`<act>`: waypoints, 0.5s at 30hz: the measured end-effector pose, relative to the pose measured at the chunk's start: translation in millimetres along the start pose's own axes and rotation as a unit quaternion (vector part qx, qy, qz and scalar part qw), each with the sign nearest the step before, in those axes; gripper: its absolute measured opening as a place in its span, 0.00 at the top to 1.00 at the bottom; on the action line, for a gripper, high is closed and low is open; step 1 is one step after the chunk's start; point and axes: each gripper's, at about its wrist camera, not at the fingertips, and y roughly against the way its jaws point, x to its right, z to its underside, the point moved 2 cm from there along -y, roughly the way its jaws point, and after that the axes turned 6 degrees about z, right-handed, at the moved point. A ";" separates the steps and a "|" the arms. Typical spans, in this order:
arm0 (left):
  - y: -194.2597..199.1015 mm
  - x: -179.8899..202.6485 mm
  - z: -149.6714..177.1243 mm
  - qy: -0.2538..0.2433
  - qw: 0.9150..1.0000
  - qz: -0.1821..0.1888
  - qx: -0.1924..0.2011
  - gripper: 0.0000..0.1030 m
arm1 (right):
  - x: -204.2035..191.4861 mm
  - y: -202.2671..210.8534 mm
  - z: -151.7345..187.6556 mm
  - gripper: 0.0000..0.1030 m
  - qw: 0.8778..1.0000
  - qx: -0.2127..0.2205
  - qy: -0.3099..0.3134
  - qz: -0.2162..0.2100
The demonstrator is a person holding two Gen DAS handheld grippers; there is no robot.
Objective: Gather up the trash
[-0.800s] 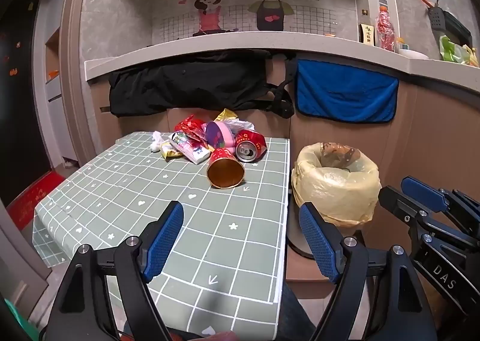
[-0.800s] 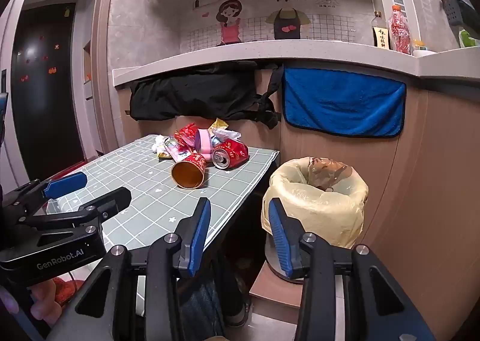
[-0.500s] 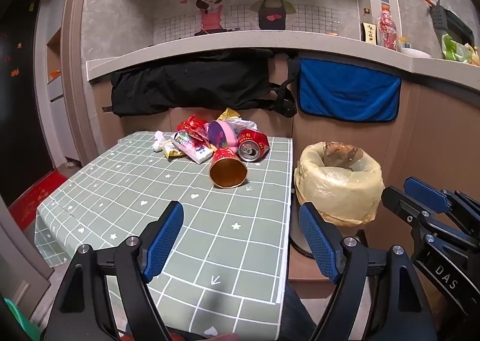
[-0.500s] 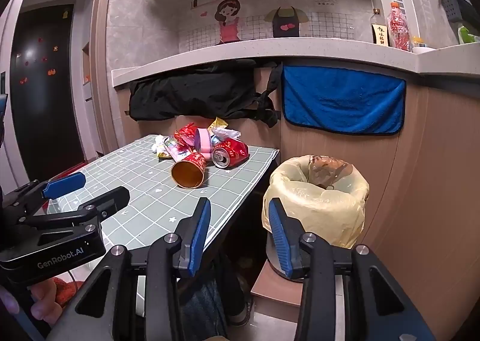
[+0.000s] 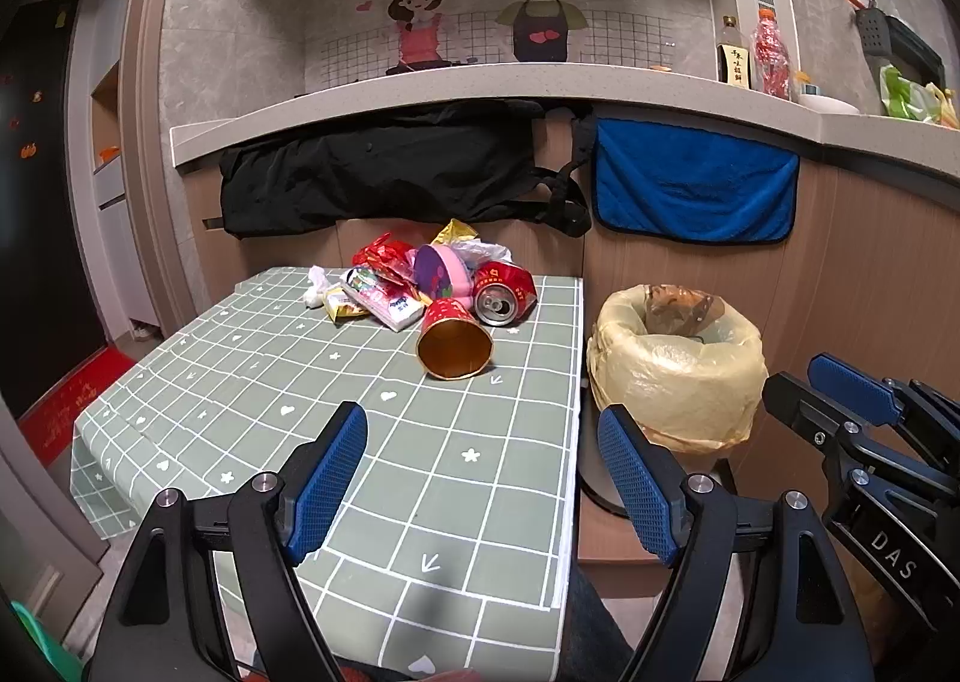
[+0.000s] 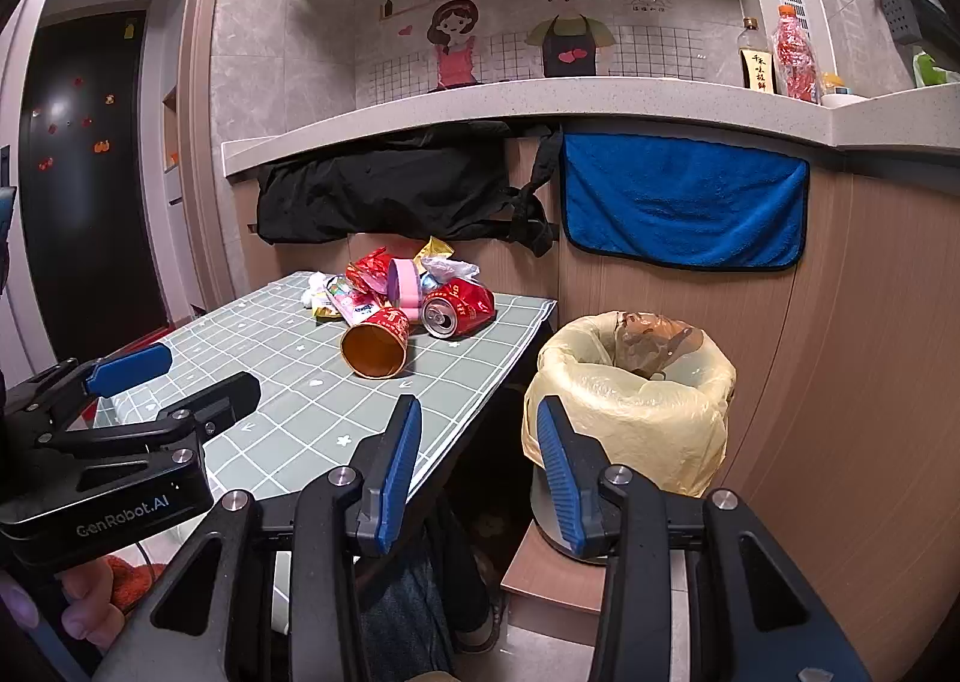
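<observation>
Left wrist view: left gripper (image 5: 483, 478) gaping, empty, above table (image 5: 240, 382); right gripper (image 6: 477, 463) parted, empty; bin (image 5: 675, 370) beside table; trash pile (image 5: 432, 286) at table's far end.

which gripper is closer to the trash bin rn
Right. The right gripper hangs just in front of the yellow-lined trash bin, off the table's edge. The left gripper is over the green table, to the bin's left.

Trash pile (image 5: 441, 286) on table (image 5: 336, 442), bin (image 5: 675, 367) right
</observation>
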 end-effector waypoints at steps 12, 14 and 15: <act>3.2 3.5 -0.8 -0.001 1.000 -0.002 0.003 0.23 | 1.6 2.1 -1.2 0.62 1.000 0.004 -0.004 0.002; 3.5 3.7 -0.4 -0.001 1.000 -0.003 0.003 0.23 | 2.7 2.0 -1.1 0.62 1.000 0.003 -0.005 0.000; 3.6 4.0 -0.3 -0.001 1.000 -0.003 0.003 0.23 | 2.5 2.2 -1.2 0.62 1.000 0.003 -0.005 0.000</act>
